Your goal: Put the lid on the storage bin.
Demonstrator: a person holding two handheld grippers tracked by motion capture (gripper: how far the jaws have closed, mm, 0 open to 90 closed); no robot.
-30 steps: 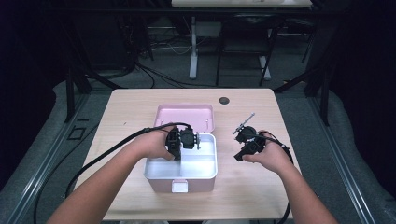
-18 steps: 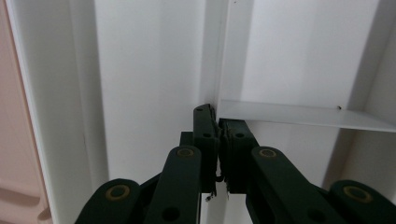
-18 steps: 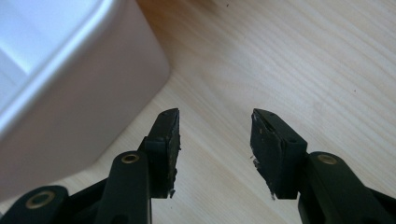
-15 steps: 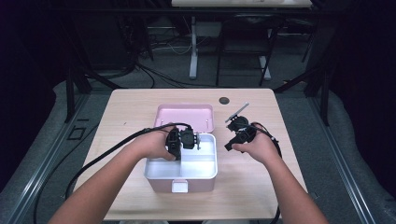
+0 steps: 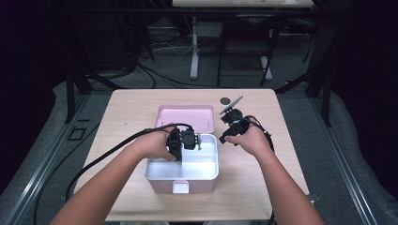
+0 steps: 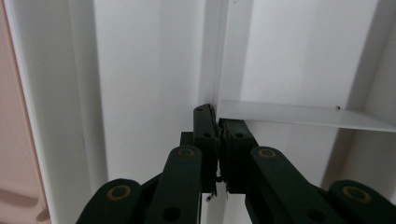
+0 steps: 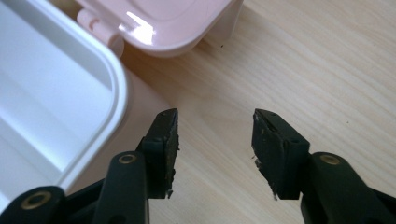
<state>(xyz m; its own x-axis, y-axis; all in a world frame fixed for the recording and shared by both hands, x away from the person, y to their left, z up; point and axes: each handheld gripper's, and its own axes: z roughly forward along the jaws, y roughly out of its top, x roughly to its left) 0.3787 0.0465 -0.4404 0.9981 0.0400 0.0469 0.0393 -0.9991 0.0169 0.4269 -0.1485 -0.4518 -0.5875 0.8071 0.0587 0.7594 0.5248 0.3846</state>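
The left gripper (image 5: 198, 140) is pinching the open lunch box's (image 5: 206, 174) white divider (image 6: 299, 115); the right gripper (image 7: 212, 140) is hovering half-open, empty; lid (image 5: 185, 116) closing remains.

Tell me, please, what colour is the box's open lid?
Pale pink; the lid shows best in the high view.

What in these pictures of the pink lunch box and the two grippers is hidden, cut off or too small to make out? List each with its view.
- High view: the left gripper jaw tips, hidden by the hand and gripper body.
- High view: the dark round thing on the table, too small to identify.
- Left gripper view: the white divider, cut off at the right edge.
- Right gripper view: the pink lid, cut off by the top edge.
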